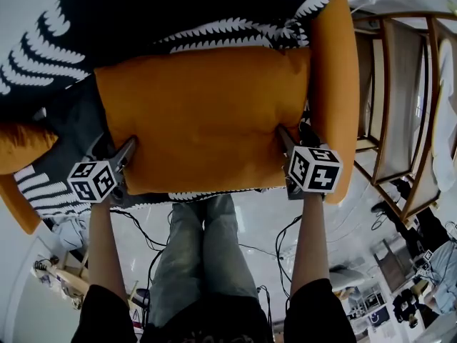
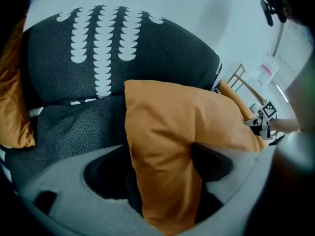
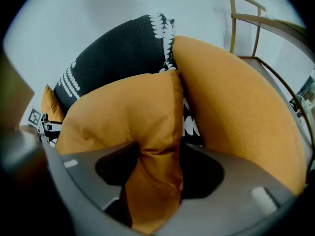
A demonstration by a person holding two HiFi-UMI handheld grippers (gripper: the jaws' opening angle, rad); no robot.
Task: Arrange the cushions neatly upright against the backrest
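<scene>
Left tongs (image 1: 131,148) sit at the orange cushion's (image 1: 207,116) eight o'clock corner, spread wide, the fabric loose between them. Right tongs (image 1: 284,136) are at four o'clock, pinching a bunched corner. The cushion sits over the dark sofa seat (image 1: 78,127), its far edge up against the black patterned cushion (image 1: 143,13) at twelve o'clock. A second orange cushion (image 1: 21,145) lies off at nine.

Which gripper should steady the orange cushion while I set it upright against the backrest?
Right, probably. The right gripper pinches the orange cushion at its edge, fabric bunched between its jaws. The left gripper stands open, the cushion loose between its jaws.
</scene>
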